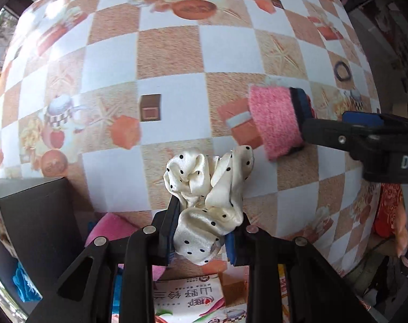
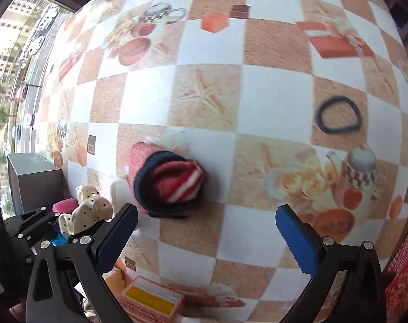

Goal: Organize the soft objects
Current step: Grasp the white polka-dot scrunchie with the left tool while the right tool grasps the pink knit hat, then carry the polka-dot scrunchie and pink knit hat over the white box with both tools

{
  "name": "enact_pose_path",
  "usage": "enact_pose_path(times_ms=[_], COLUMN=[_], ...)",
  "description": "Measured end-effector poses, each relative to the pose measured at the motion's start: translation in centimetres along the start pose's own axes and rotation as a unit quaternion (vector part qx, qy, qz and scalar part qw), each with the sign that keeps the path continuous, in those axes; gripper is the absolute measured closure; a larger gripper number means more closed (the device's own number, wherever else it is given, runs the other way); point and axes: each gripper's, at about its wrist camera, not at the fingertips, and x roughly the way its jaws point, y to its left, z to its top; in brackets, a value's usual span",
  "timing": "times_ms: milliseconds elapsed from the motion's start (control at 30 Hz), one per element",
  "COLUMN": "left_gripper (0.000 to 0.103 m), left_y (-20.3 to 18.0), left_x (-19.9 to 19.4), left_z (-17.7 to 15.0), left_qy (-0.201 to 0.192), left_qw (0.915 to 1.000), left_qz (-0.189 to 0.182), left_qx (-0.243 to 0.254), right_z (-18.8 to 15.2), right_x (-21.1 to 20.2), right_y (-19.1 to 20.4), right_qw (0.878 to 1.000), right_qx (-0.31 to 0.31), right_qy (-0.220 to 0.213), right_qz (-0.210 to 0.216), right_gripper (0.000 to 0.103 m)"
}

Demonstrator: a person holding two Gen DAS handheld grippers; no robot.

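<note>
My left gripper [image 1: 202, 231] is shut on a cream satin scrunchie with black dots [image 1: 209, 188], held above the checkered table; the scrunchie also shows in the right wrist view [image 2: 88, 212]. A rolled pink sock with a dark cuff [image 1: 275, 121] lies on the table beyond it; the right wrist view shows the sock's red-and-white striped inside [image 2: 166, 180]. My right gripper [image 2: 206, 231] is open and empty, just short of the sock. A dark hair tie [image 2: 338, 114] lies on the table to the right.
A dark box [image 1: 39, 215] stands at the left with pink [image 1: 109, 228] and blue [image 1: 24, 285] soft items in it. Printed packets [image 1: 187, 298] lie near the table's front edge. The checkered tablecloth [image 1: 171, 53] stretches away ahead.
</note>
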Motion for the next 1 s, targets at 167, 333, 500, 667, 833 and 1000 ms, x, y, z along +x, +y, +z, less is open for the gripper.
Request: enact_pose_path(times_ms=[167, 333, 500, 667, 833, 1000], left_gripper=[0.072, 0.072, 0.072, 0.072, 0.072, 0.072], left_y=[1.7, 1.8, 1.4, 1.9, 2.0, 1.5], left_x=[-1.4, -2.6, -4.7, -6.7, -8.5, -9.3], left_z=[-1.0, -2.2, -2.9, -4.2, -6.8, -8.9], left_qy=[-0.017, -0.035, -0.053, -0.077, -0.096, -0.105], left_qw=[0.9996, 0.9991, 0.9985, 0.9970, 0.9952, 0.9937], left_qz=[0.011, 0.017, 0.009, 0.001, -0.010, -0.021], left_qx=[-0.020, -0.015, -0.011, -0.003, 0.011, 0.033], right_z=[1.0, -0.5, -1.1, 0.7, 0.5, -1.8], right_x=[3.0, 2.3, -0.1, -5.8, -11.0, -11.4], right_y=[2.7, 4.1, 3.7, 1.9, 1.6, 5.0], right_qw=[0.998, 0.991, 0.997, 0.998, 0.996, 0.995], right_qx=[-0.056, -0.107, -0.071, -0.035, -0.013, 0.002], right_qy=[0.017, -0.004, -0.010, -0.045, -0.078, -0.098], right_qz=[-0.030, -0.080, -0.019, 0.015, 0.029, 0.036], right_gripper=[0.000, 0.037, 0.059, 0.059, 0.059, 0.059])
